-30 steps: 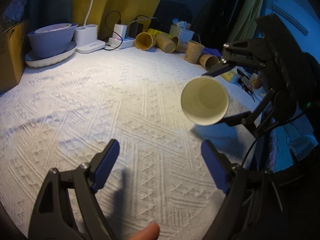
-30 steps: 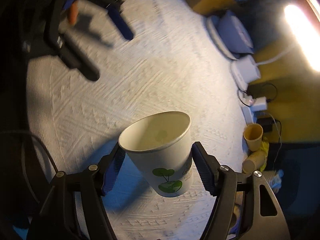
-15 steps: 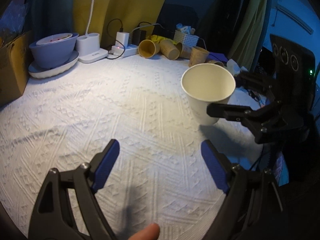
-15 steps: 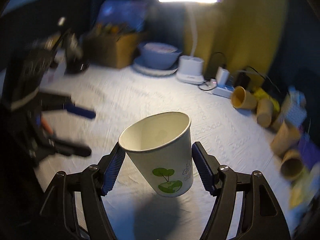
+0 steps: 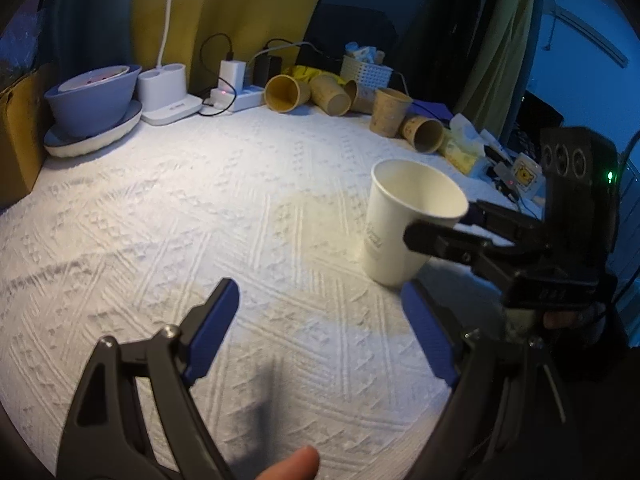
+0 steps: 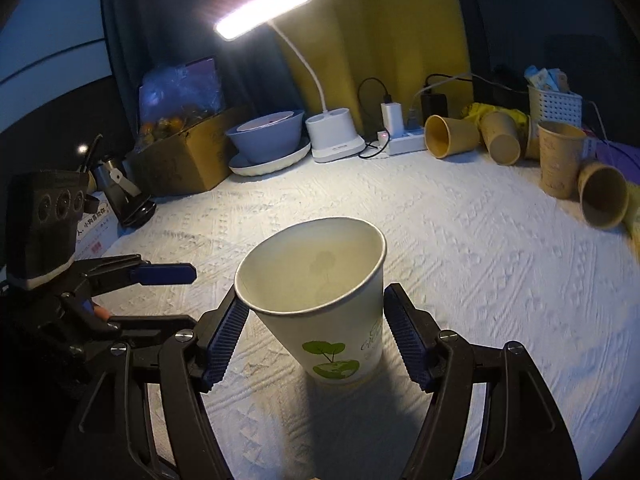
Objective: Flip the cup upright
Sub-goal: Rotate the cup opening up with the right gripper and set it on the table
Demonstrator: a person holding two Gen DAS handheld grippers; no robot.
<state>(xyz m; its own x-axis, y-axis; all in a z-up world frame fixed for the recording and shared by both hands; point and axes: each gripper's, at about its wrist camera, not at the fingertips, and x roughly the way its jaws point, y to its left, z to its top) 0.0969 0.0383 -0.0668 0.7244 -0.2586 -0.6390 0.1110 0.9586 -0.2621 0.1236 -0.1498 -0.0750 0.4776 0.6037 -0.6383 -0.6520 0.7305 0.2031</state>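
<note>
Here the right gripper (image 6: 314,338) has its blue ribbed pads on either side of a white paper cup (image 6: 320,292) printed with a green leaf; the left pad touches the wall just under the rim, while whether the right pad touches cannot be told, so its grasp cannot be judged. The cup stands mouth up, slightly tilted, its base on the white textured tablecloth (image 6: 460,260). The left gripper (image 5: 324,330) hangs beside it with fingers spread wide around nothing. Farther back, brown paper cups (image 6: 452,136) lie scattered near a white basket (image 6: 554,106), one standing upright. Along the yellow curtain sit a power strip (image 6: 406,140), a lit desk lamp (image 6: 264,10) and a blue-grey bowl (image 6: 266,136) on a plate, with a cardboard box (image 6: 180,160) at the left.
</note>
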